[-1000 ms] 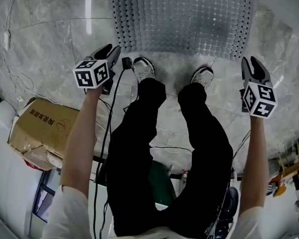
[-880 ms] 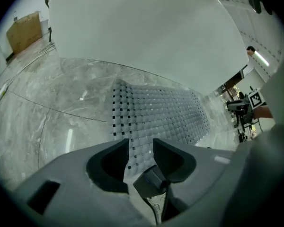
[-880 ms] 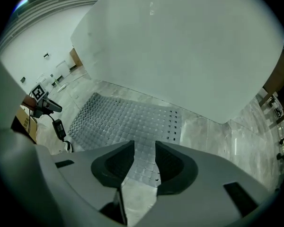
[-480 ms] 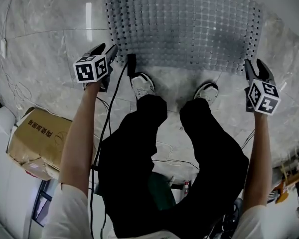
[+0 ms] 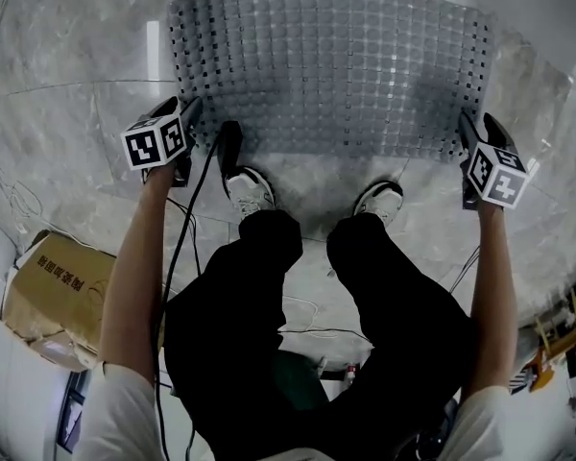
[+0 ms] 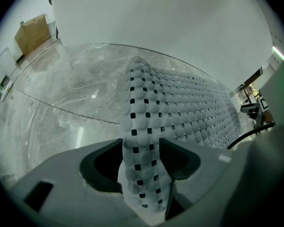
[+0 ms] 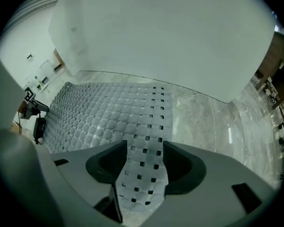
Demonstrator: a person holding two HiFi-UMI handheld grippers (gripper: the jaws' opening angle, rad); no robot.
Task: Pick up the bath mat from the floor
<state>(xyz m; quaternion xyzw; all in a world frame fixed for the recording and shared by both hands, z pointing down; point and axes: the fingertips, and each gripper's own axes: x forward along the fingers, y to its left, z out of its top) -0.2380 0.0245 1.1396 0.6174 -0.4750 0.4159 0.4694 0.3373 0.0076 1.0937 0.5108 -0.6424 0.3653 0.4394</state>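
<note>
Nearest the camera, the person is standing in black trousers (image 5: 269, 334) and white shoes (image 5: 250, 188), with a cardboard box (image 5: 48, 286) sitting off to the left and a black cable (image 5: 178, 248) trailing down past the left leg. Just beyond the shoes, both arms are reaching down. The left gripper (image 5: 192, 109) is pointing at the near left corner of the bath mat (image 5: 331, 65) and the right gripper (image 5: 472, 128) at its near right corner. Both sets of jaws have just been opening and are standing apart, released, each with a side edge of the bath mat showing in the gap between them and not being pinched. The bath mat is lying spread out flat on the grey marble floor (image 5: 77, 56), directly in front of the person's feet. It is a pale, see-through grey rectangle, covered all over in a regular grid of small rounded bumps, with rows of little square holes running along its edges
</note>
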